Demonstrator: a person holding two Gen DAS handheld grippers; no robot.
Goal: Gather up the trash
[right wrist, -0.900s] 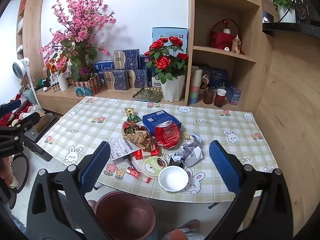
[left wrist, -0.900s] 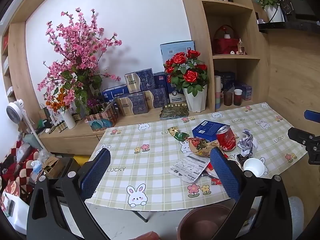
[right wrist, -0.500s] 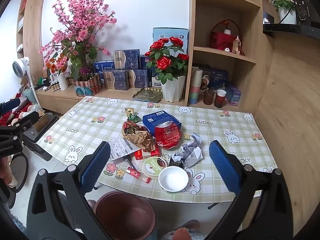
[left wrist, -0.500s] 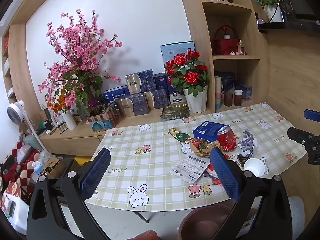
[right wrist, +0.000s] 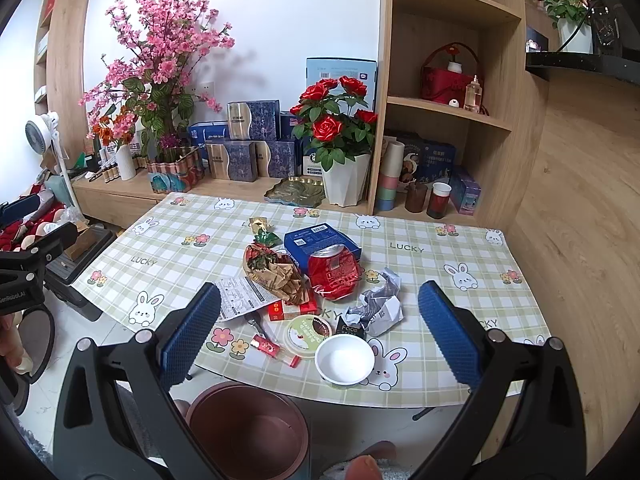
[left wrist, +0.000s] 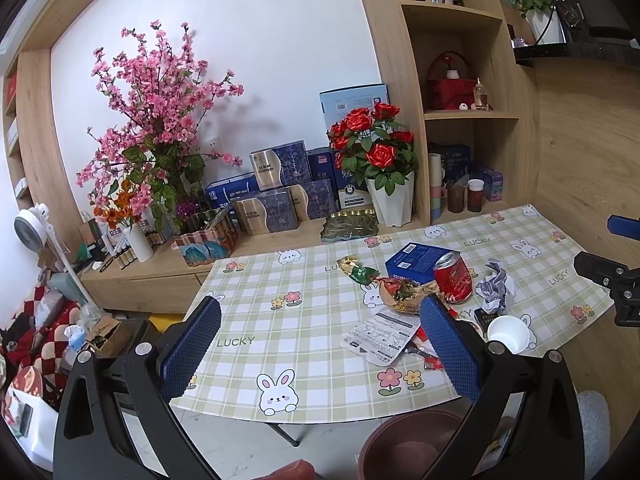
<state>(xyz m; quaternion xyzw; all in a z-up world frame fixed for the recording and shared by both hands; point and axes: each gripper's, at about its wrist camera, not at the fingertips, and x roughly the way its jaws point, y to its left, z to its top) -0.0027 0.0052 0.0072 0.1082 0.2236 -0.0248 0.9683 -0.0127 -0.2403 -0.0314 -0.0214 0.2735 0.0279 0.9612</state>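
Jaws wide, trash (right wrist: 320, 280) ahead (untouched)

Red can (right wrist: 334, 272), blue box (right wrist: 320, 240), green-checked tablecloth (right wrist: 440, 256), brown bin (right wrist: 248, 428).

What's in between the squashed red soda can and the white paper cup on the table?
A crumpled grey-and-white wrapper and a small black packet lie between the crushed red can and the white cup, seen in the right wrist view.
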